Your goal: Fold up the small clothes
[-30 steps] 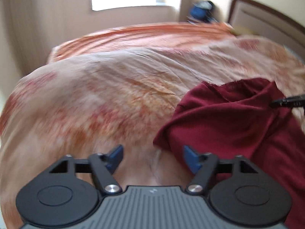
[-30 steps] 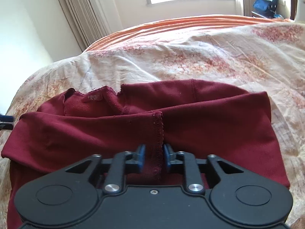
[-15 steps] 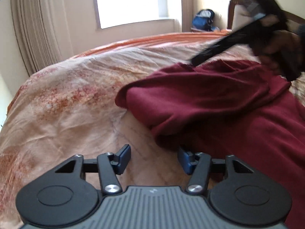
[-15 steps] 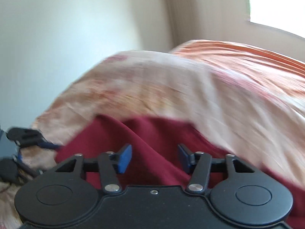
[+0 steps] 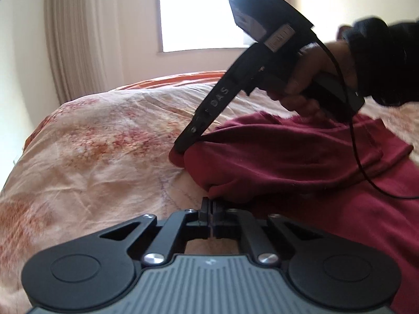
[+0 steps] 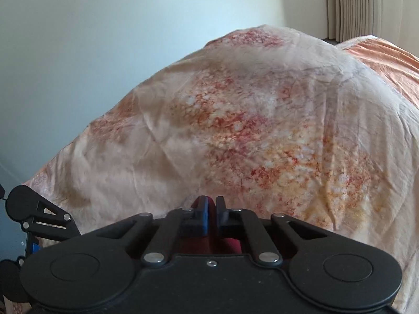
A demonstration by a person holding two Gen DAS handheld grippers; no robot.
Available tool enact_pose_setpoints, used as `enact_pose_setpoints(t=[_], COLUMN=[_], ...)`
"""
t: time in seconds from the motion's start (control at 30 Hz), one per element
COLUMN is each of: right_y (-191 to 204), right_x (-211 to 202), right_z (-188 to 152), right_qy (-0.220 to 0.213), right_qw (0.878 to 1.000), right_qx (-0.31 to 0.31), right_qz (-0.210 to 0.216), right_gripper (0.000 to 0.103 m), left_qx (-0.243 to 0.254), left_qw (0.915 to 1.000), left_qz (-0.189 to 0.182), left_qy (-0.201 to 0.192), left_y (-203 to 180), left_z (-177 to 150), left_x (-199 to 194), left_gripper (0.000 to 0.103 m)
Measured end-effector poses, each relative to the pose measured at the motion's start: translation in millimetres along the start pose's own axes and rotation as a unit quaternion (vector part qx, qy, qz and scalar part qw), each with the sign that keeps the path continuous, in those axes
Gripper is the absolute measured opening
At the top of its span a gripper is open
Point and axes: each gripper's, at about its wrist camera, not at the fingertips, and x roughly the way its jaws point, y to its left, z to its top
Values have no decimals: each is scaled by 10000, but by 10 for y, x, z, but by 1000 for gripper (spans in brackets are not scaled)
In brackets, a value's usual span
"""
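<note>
A dark red garment (image 5: 301, 162) lies bunched on the bed at the right of the left wrist view. My left gripper (image 5: 211, 205) is shut on its near folded edge. My right gripper (image 5: 180, 147) shows in that view too, held by a gloved hand (image 5: 327, 78), its tip pinching the garment's far left corner. In the right wrist view my right gripper (image 6: 212, 204) is shut, with red cloth (image 6: 225, 244) showing between and under the fingers. The rest of the garment is hidden there.
The bed is covered by a cream sheet with orange-red blotches (image 6: 248, 120), and its edge drops off at the left. A curtain (image 5: 78, 39) and a bright window (image 5: 199, 13) stand behind. The left gripper's body shows at the lower left of the right wrist view (image 6: 34, 212).
Both grippers were open half a second ago and have shut on the red garment. The right gripper came down onto the far left corner; the left moved in to the near edge.
</note>
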Motion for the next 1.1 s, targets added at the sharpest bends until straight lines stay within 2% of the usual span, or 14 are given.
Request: enact_pose_setpoints(t=[0.17,0.33,0.37,0.43,0.47,0.53,0.6,0.63,0.7,0.77,0.83,0.9,1.0,1.1], right_y=[-230,-274,-258,-231,-213,-172,-105,-66,3,71,109,95,-54,-216], right_x=[-118,33,62,33,-21,-205,-443,-583,-843,-1086,-1289,-1450,-1650,-1736], right_z=[28,-84,-108,-150,-173,-263,-427,-545,-841,-1209,-1598,-1973,-2479,-2839], right_qy=[-582,-492,-509,-643,-757,-1040,-1327,-1484,-1681,-1769,-1717,-1575,-1345,-1284], right_qw=[9941,9933,9929,9913,9900,9870,9811,9760,9636,9469,9259,8986,8614,8334], right_qx=[877,945,948,1010,1041,1013,952,938,1000,1124,1310,1670,2473,3040], right_qz=[-260,-455,-497,-539,-576,-686,-1042,-1287,-1825,-2438,-3098,-3739,-4227,-4433], right_gripper=[3,4,7,34,41,63,80,87,97,99,101,102,102,102], left_qx=[-931,-1659,-1689,-1605,-1556,-1518,-1573,-1620,-1862,-2209,-2515,-2742,-2758,-2459], left_qw=[9951,9840,9827,9822,9827,9835,9829,9821,9775,9703,9626,9566,9554,9573], left_qz=[342,541,546,694,713,664,785,825,849,902,960,945,996,1278], left_qy=[-55,360,529,685,705,727,554,494,506,404,321,276,354,823], left_y=[31,25,27,13,10,16,0,-2,20,79,124,194,269,260], left_z=[-80,-170,-152,-97,-68,-28,-1,11,44,108,187,275,380,349], left_x=[-121,-73,-31,-12,-37,-123,-261,-307,-333,-252,-138,36,314,559], left_gripper=[0,0,0,6,13,72,89,90,94,96,96,96,96,93])
